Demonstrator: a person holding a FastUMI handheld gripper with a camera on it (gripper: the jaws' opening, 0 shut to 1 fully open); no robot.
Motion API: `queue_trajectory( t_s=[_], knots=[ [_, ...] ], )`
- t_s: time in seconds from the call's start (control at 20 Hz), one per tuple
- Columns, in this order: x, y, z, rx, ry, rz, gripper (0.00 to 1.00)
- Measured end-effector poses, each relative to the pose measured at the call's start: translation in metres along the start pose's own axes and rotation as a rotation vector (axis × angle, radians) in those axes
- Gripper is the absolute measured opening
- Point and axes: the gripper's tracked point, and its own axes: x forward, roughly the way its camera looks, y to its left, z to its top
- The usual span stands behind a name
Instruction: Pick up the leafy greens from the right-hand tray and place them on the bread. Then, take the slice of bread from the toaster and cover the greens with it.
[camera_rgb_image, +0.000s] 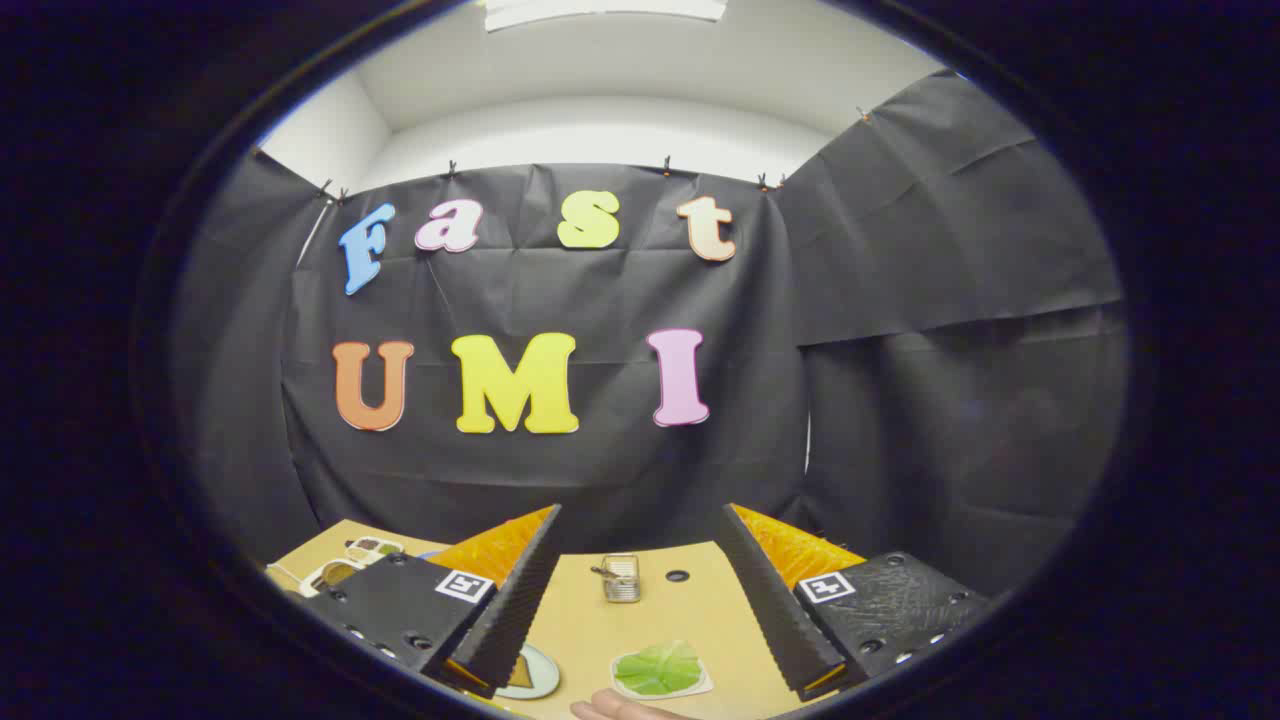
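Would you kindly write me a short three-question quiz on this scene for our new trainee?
1. True or false: the gripper is shut on the leafy greens.
2. What stands on the table beyond the fingers? A) the toaster B) a kettle C) a bowl
3. Fill in: a plate lies beside the left ____.

Key
1. False: the fingers stand wide apart, holding nothing, and the greens lie on their tray between them.
2. A
3. finger
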Motion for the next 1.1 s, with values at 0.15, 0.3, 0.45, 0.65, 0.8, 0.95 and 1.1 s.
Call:
queue_trajectory(
  t_s=[0.15,0.3,0.45,0.65,0.8,0.95,1.1],
  knots=[
    [0.013,-0.014,0.004,-0.015,0.003,-0.002,0.95],
    [0.030,-0.028,-0.004,-0.050,0.031,0.006,0.95],
    [0.047,-0.040,-0.018,-0.084,0.068,0.024,0.95],
    [0.069,-0.048,-0.052,-0.087,0.129,0.059,0.95],
    [0.092,-0.053,-0.091,-0.085,0.195,0.090,0.95],
    [0.118,-0.053,-0.145,-0.103,0.301,0.135,0.95],
    [0.149,-0.059,-0.212,-0.150,0.421,0.154,0.96]
  ],
)
